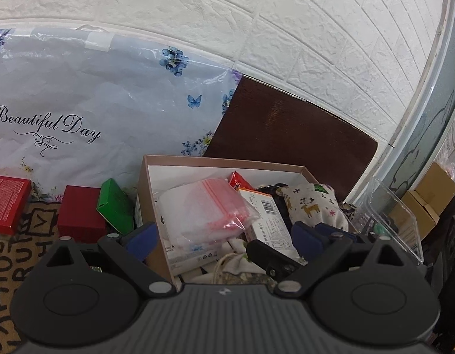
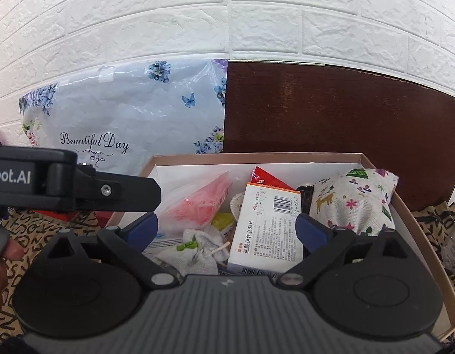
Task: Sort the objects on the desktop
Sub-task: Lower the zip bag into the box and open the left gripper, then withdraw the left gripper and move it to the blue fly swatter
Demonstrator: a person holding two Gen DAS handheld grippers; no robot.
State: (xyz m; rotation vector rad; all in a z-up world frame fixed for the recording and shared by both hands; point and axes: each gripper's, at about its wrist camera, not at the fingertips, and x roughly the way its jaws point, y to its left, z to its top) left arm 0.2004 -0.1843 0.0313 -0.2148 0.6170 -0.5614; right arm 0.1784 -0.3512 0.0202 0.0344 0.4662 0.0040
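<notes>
A floral plastic bag point(image 2: 124, 112) reading "Beautiful Day" and a dark wooden board point(image 2: 339, 109) lean on the white brick wall behind an open cardboard box point(image 2: 416, 230). Inside lie a reindeer-print pouch point(image 2: 354, 200), a barcoded medicine box point(image 2: 265, 230) and red-striped zip bags point(image 2: 195, 203). Left gripper point(image 1: 224, 237) and right gripper point(image 2: 227, 227) hover with jaws apart, empty.

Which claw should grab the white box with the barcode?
Probably the right claw: it is open, and the medicine box sits straight between its fingers. The left claw, also open, faces the pink bag instead.
</notes>
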